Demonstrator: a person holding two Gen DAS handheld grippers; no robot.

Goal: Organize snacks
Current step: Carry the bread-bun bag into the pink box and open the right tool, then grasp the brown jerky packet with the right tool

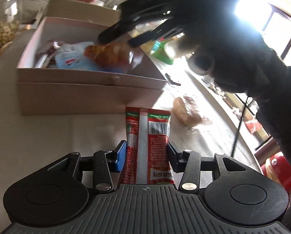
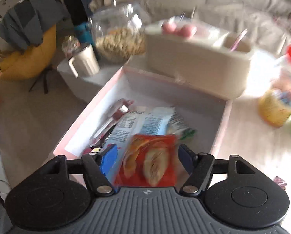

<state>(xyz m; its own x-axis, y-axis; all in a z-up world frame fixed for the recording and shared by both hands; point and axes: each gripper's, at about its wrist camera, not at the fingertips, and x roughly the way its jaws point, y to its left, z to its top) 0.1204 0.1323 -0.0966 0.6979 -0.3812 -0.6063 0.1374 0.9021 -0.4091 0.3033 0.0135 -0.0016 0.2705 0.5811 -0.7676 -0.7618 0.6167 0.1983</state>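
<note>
1. The left gripper [image 1: 146,152] pinches a red sachet [image 1: 148,134] upright, just before the pink box's [image 1: 67,89] front wall.
2. The right gripper [image 2: 146,159] clamps a bread packet [image 2: 149,159] over the box's near edge, above the blue packet [image 2: 143,120] inside.

Red sachet [image 1: 147,142] with white centre seam and black barcode between left gripper [image 1: 146,152] fingers; pink-rimmed cardboard box [image 1: 91,97] ahead. Red-orange croissant-print packet [image 2: 151,159] between right gripper [image 2: 148,159] fingers, pale-blue pouch [image 2: 145,122] beyond.
</note>
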